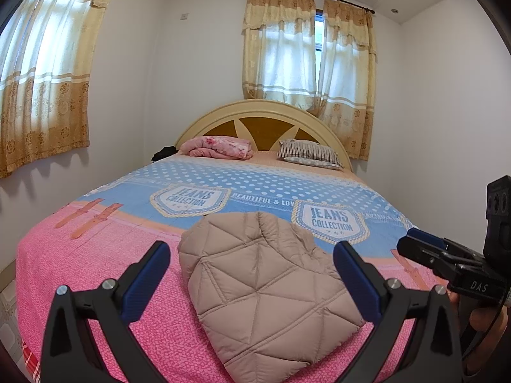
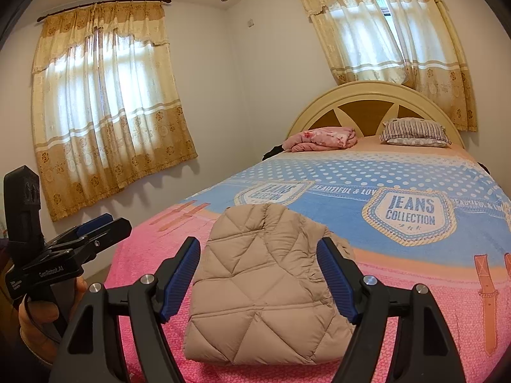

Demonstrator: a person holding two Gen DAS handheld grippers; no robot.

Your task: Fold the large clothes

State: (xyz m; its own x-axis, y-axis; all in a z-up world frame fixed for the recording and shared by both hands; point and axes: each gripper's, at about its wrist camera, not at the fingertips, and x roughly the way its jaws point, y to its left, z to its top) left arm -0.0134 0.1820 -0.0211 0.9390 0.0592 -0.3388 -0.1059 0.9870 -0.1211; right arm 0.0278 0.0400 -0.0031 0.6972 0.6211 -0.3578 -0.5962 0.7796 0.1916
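Both grippers hang clear at the near edge of the bed, holding nothing: left gripper has its black jaws with blue ribbed pads spread wide, right gripper likewise spread, no cloth pinched by either. Between and just beyond the fingertips in both wrist views lies the beige quilted puffer jacket, already folded into a compact, roughly rectangular bundle resting flat on the pink part of the pink-and-blue printed bedspread. Neither gripper appears to touch it; pads sit above and to each side. Judged from this, folding of this garment looks done or nearly so: no sleeve or hem trails out, though the far top edge is a bit rumpled and may need tidying. No other unfolded large garment is visible near the grippers. Farther back, a pink floral folded blanket and striped pillow sit by the cream arched headboard.
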